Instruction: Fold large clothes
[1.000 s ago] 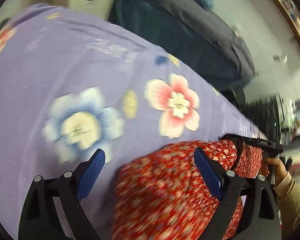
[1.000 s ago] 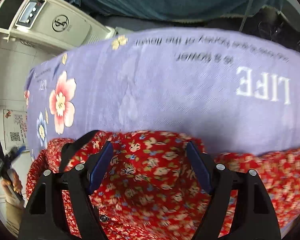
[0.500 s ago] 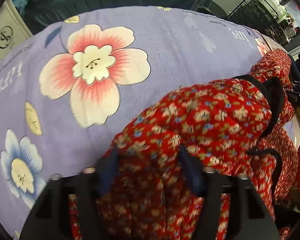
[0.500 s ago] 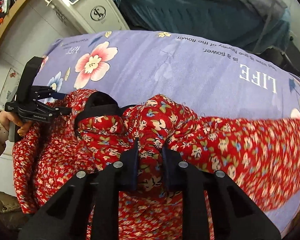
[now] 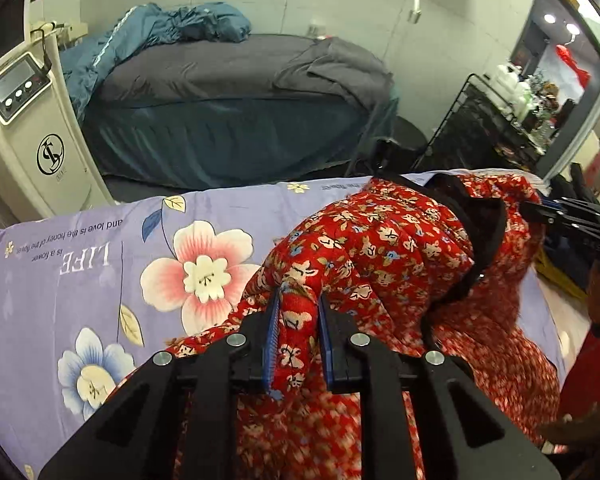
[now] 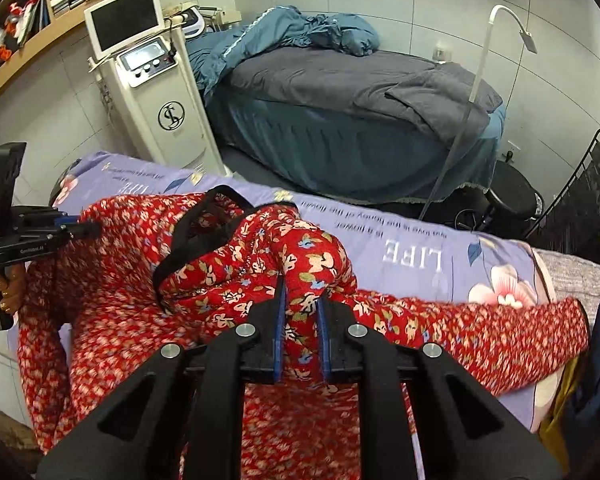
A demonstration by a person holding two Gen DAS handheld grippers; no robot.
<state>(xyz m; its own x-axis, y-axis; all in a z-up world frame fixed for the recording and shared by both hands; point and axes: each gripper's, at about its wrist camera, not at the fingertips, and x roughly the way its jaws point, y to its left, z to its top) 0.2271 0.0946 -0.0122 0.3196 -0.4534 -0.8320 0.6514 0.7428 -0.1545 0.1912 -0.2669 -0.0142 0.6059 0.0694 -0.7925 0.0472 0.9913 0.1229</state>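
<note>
A red floral padded jacket (image 5: 380,248) with a black collar (image 5: 480,232) lies on a bed covered by a lilac flowered sheet (image 5: 80,264). My left gripper (image 5: 299,300) is shut on a fold of the jacket's shoulder and holds it raised. My right gripper (image 6: 301,292) is shut on the other shoulder fold of the jacket (image 6: 260,264), also raised. One sleeve (image 6: 500,332) stretches out to the right across the sheet (image 6: 420,240). The left gripper also shows in the right wrist view (image 6: 80,229) at the left edge.
A white machine with a screen (image 6: 156,92) stands behind the bed's far side. A second bed with grey and teal covers (image 6: 360,92) is beyond. A black wire rack (image 5: 472,128) and a lamp arm (image 6: 496,40) stand to the right.
Both grippers went from open above the jacket to shut on its shoulder folds, then lifted the jacket's top up off the sheet.
</note>
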